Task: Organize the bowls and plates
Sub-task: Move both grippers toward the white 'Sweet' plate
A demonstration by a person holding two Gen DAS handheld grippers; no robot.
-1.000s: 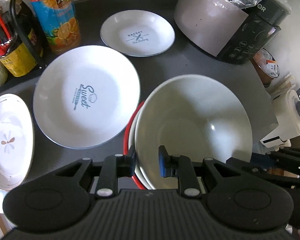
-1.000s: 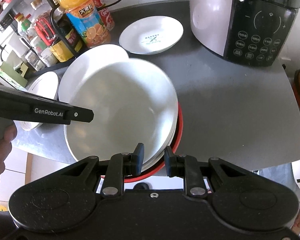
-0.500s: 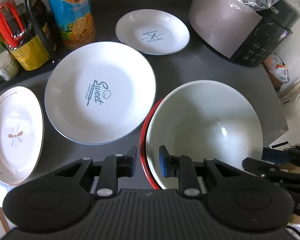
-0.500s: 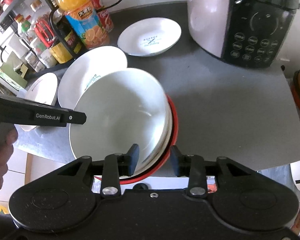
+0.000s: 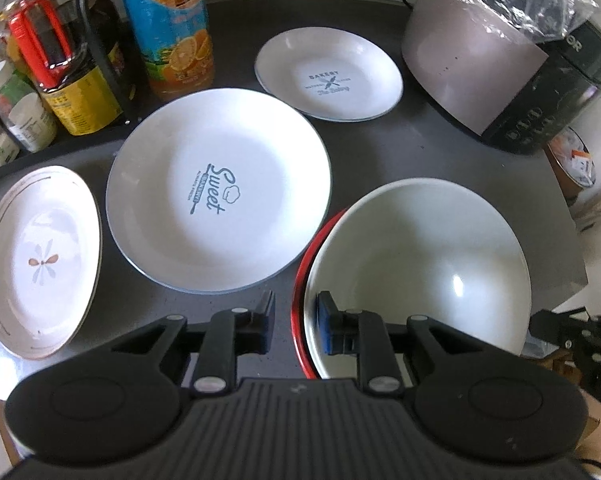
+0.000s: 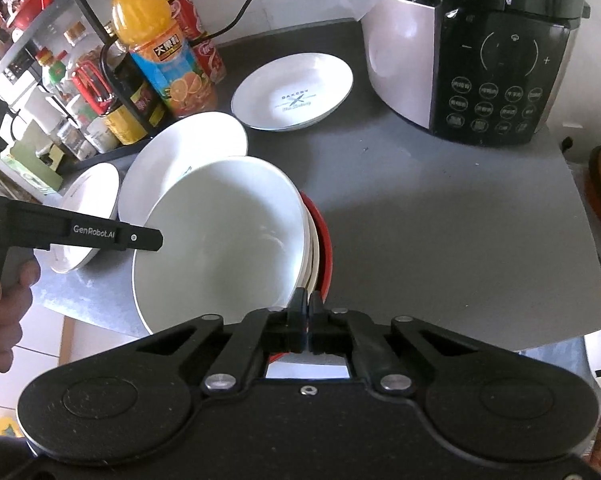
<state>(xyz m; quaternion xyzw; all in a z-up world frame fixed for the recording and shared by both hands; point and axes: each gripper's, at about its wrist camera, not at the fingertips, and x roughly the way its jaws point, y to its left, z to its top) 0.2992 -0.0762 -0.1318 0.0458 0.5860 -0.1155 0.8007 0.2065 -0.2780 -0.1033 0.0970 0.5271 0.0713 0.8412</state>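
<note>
A stack of bowls, white ones [image 5: 416,264] [image 6: 220,240] nested in a red-rimmed one [image 5: 300,276] [image 6: 324,248], sits at the table's near edge. My left gripper [image 5: 294,326] is open, its fingers either side of the stack's near left rim without gripping. My right gripper [image 6: 305,320] is shut and empty, just behind the stack's near right rim. A large "Sweet" plate [image 5: 220,192] [image 6: 172,156], a small "Bakery" plate [image 5: 328,74] [image 6: 294,92] and a flower-patterned plate [image 5: 36,260] [image 6: 88,192] lie separately on the dark table.
A rice cooker [image 5: 500,64] [image 6: 484,52] stands at the back right. An orange juice bottle [image 5: 168,28] [image 6: 160,52] and a rack of sauce bottles [image 5: 56,64] [image 6: 92,100] line the back left. The table edge [image 6: 540,336] runs close on the right.
Both grippers let go of the bowl stack, now resting on the table. The left gripper drew back and left. The right gripper opened, pulled back, then shut empty.
</note>
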